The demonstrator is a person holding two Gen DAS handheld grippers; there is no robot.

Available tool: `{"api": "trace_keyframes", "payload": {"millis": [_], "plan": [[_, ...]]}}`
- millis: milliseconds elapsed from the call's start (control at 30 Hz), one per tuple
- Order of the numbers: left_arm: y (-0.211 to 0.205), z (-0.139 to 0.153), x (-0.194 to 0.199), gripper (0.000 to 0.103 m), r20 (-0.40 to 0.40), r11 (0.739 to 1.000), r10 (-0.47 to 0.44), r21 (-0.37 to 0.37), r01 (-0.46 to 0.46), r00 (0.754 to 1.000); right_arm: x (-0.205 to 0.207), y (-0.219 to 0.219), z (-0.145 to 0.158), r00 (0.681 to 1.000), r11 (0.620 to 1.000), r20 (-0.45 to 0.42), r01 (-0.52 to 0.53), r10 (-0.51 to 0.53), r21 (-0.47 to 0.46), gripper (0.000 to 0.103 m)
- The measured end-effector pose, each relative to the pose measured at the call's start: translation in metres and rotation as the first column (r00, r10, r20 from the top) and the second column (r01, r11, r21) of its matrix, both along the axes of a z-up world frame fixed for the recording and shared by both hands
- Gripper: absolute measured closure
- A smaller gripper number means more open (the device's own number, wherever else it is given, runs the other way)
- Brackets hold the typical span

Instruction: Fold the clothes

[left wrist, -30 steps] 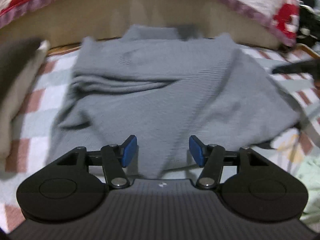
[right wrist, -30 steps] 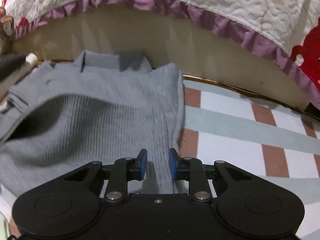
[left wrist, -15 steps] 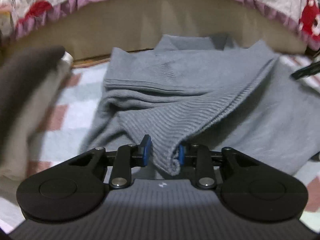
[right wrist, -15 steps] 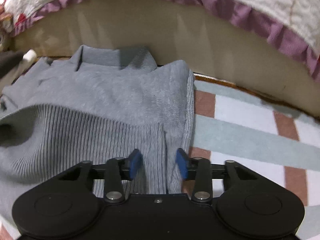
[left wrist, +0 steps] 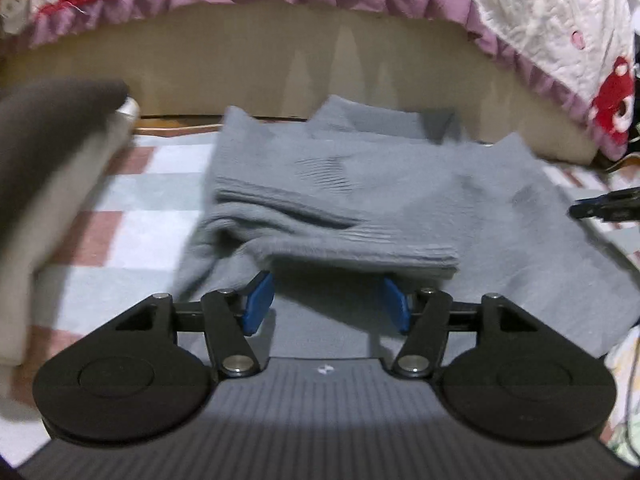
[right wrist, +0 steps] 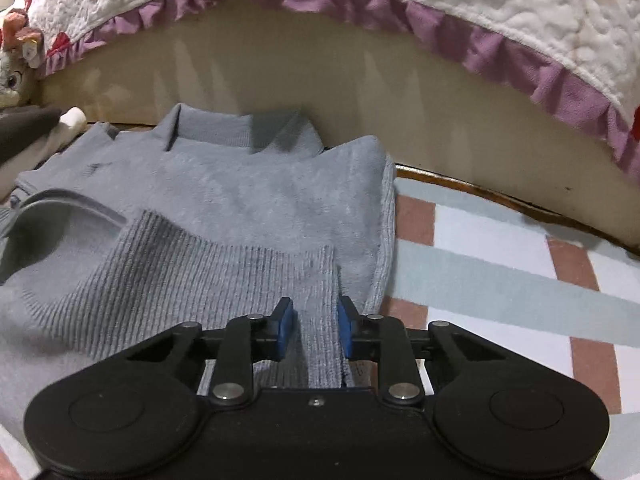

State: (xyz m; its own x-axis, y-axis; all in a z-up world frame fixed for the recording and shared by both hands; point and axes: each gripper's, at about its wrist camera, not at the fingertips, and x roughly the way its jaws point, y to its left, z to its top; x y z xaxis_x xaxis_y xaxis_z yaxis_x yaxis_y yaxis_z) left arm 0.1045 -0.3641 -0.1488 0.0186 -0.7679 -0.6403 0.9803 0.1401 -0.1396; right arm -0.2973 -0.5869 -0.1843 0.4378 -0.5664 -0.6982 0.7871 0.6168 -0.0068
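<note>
On checked mat (right wrist: 500, 280), grey sweater (right wrist: 248, 200), right tool (right wrist: 313, 328) just clenched on hem, left tool (left wrist: 326, 300) just released

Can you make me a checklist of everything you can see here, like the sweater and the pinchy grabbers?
Surface: checked mat in pink, white and pale blue.
Job's things: grey sweater lying on it, collar toward the far side, ribbed hem folded up over the body.
Clutter: dark and cream folded cloth at the left.
Grippers: left gripper has just opened, jaws wide, nothing pinched; right gripper has just closed on the hem.
Cables: nothing seen.
Surroundings: quilt with purple frill hanging above a beige panel; soft toy at far left.
</note>
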Motion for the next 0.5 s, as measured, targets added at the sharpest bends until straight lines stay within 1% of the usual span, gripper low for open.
{"api": "trace_keyframes", "payload": {"millis": [33, 100, 133, 167, 233, 333, 400, 433, 467, 500], "plan": [[-0.004, -0.001, -0.001, 0.041, 0.038, 1.000, -0.006, 0.012, 0.006, 0.999, 0.000, -0.001, 0.002, 1.000, 1.000, -0.004, -0.004, 0.004, -0.004, 0.076], [-0.012, -0.002, -0.001, 0.041, 0.147, 0.999, -0.010, 0.034, 0.005, 0.989, -0.004, -0.003, 0.006, 1.000, 1.000, 0.013, -0.021, 0.021, 0.017, 0.076], [-0.015, -0.002, 0.000, 0.040, 0.184, 0.999, -0.012, 0.043, 0.004, 0.983, -0.006, -0.003, 0.008, 0.999, 0.999, 0.025, -0.029, 0.028, 0.030, 0.076], [-0.019, -0.001, 0.007, 0.040, 0.188, 0.999, -0.011, 0.048, 0.002, 0.982, -0.009, -0.004, 0.010, 0.999, 0.998, 0.035, -0.037, 0.035, 0.044, 0.076], [-0.025, 0.002, 0.021, 0.040, 0.177, 0.999, -0.006, 0.048, -0.002, 0.984, -0.012, -0.006, 0.013, 0.998, 0.996, 0.036, -0.052, 0.049, 0.079, 0.076], [-0.028, 0.011, 0.040, 0.040, 0.151, 1.000, -0.003, 0.016, 0.001, 0.989, -0.013, -0.011, 0.012, 0.997, 0.991, 0.024, -0.075, 0.073, 0.114, 0.075], [-0.033, 0.014, 0.052, 0.041, 0.076, 1.000, -0.012, 0.029, 0.010, 0.997, -0.008, -0.016, 0.008, 0.995, 0.986, -0.003, -0.098, 0.099, 0.137, 0.075], [-0.035, 0.014, 0.057, 0.041, 0.036, 0.999, -0.035, 0.014, 0.034, 0.999, -0.005, -0.019, 0.005, 0.993, 0.982, -0.019, -0.110, 0.114, 0.151, 0.074], [-0.038, 0.012, 0.060, 0.040, 0.009, 0.998, -0.062, 0.007, 0.062, 0.998, -0.002, -0.022, 0.002, 0.991, 0.979, -0.034, -0.121, 0.128, 0.163, 0.076], [-0.043, 0.008, 0.061, 0.042, 0.006, 0.997, -0.078, 0.018, 0.078, 0.997, 0.000, -0.021, 0.001, 0.990, 0.980, -0.041, -0.125, 0.133, 0.158, 0.076]]}}
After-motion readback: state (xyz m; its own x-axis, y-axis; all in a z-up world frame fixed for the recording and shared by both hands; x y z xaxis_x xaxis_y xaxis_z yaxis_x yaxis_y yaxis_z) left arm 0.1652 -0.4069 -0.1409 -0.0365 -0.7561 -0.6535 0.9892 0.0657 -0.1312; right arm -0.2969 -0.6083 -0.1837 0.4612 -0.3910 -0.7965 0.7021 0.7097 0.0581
